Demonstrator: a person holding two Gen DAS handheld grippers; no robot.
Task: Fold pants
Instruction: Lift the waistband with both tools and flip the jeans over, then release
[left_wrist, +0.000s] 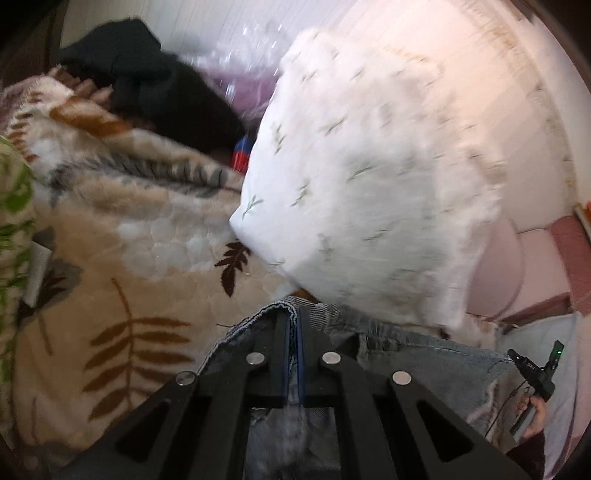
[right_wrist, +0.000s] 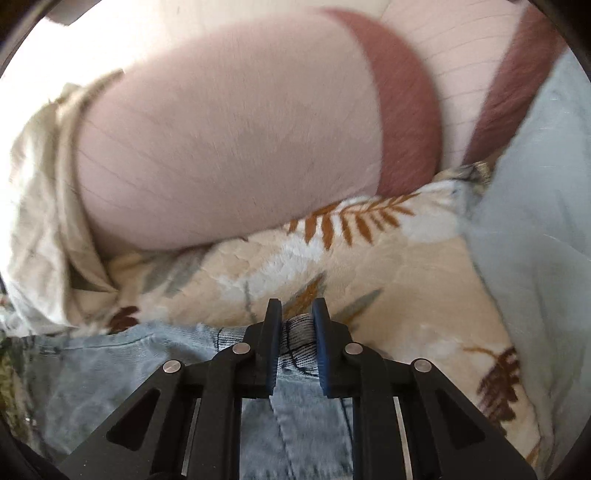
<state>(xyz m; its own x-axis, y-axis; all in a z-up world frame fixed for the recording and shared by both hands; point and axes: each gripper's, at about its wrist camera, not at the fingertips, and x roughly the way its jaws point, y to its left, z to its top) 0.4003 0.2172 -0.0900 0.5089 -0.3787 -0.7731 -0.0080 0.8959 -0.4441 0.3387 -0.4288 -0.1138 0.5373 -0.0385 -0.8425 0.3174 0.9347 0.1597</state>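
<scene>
Denim fills the foreground of both views: the jeans (left_wrist: 406, 354) lie bunched on a leaf-print blanket (left_wrist: 122, 258). Left gripper (left_wrist: 294, 332) is pinched nearly closed on a frayed edge of the jeans. Right gripper (right_wrist: 297, 343) clamps a thicker fold of denim, jaws slightly apart around it. Beyond stand a white pillow (left_wrist: 369, 184) and a pink cushion (right_wrist: 229, 140).
</scene>
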